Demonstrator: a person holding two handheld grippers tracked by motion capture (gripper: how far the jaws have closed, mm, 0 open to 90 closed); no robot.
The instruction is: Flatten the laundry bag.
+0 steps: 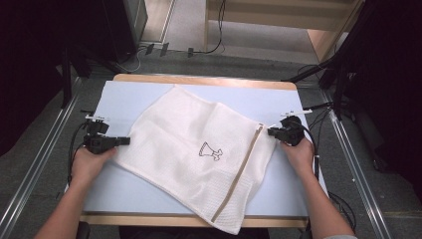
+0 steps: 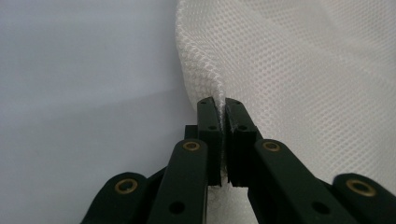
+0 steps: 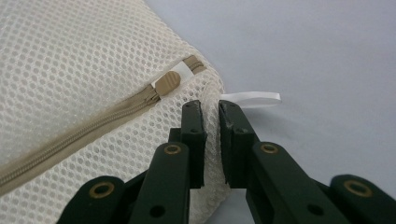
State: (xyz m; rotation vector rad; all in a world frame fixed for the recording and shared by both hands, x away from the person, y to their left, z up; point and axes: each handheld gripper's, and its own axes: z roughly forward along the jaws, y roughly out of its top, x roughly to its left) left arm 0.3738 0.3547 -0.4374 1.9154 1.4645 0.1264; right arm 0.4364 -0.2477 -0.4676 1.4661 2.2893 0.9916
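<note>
1. A white mesh laundry bag point(image 1: 199, 149) lies flat and askew on the pale blue table top point(image 1: 124, 97). One corner points to 12 o'clock, and another hangs over the near wooden edge at about 5 o'clock.
2. A beige zipper point(image 1: 241, 172) runs down the bag's right side, from 2 o'clock toward 5 o'clock. A small black printed figure point(image 1: 211, 151) sits near the bag's middle.
3. My left gripper point(image 1: 124, 141) is at 9 o'clock. In the left gripper view, its jaws are pressed together on a raised fold of the bag's mesh edge point(image 2: 201, 70).
4. My right gripper point(image 1: 271, 132) is at 3 o'clock, at the bag's zipper-end corner. In the right gripper view, its jaws pinch the mesh just below the beige zipper pull point(image 3: 167, 83), a narrow gap between the tips.
5. A small white ribbon loop point(image 3: 252, 98) sticks out from that corner, just beyond my right jaw tip.
</note>
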